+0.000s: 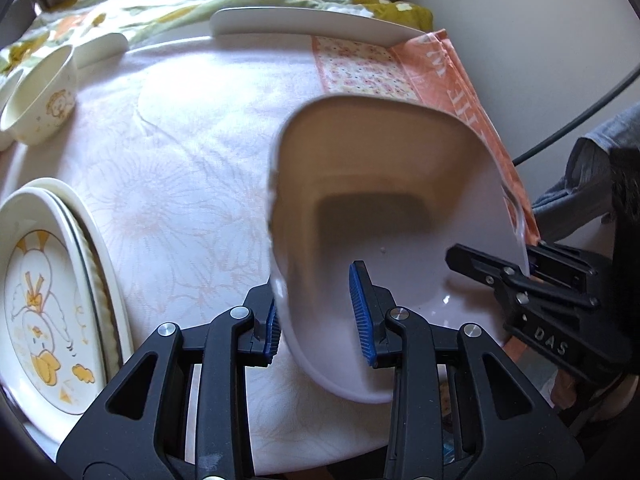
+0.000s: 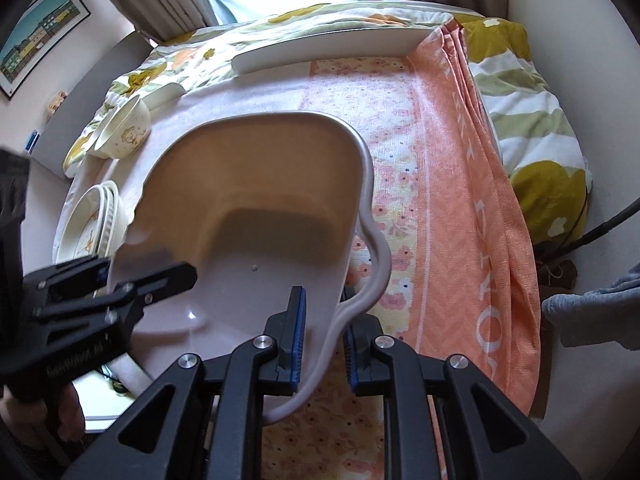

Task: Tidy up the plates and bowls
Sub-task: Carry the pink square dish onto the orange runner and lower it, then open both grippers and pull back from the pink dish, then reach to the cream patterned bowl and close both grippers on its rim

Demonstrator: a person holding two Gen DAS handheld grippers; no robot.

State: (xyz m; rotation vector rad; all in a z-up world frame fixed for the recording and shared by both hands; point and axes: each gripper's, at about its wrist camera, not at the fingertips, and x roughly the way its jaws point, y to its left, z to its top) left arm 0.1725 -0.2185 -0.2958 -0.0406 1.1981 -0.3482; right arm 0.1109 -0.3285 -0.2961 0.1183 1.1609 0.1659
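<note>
A large pale pink dish (image 1: 400, 184) with a wavy rim and a deep square well is held tilted above the table by both grippers. My left gripper (image 1: 320, 312) straddles its left rim with a visible gap at the right pad. My right gripper (image 2: 324, 340) straddles its wavy right rim (image 2: 376, 240), jaws close to it. Each gripper shows in the other's view: the right one (image 1: 524, 268) and the left one (image 2: 116, 276). A stack of duck-print plates (image 1: 48, 304) lies at the left. A small cream bowl (image 1: 44, 96) stands at the far left.
A long white plate (image 1: 312, 24) lies at the table's far edge, a smaller white dish (image 1: 100, 48) beside it. An orange cloth (image 2: 460, 200) covers the table's right side. Floral bedding (image 2: 532, 120) lies behind and to the right. A wall is on the right.
</note>
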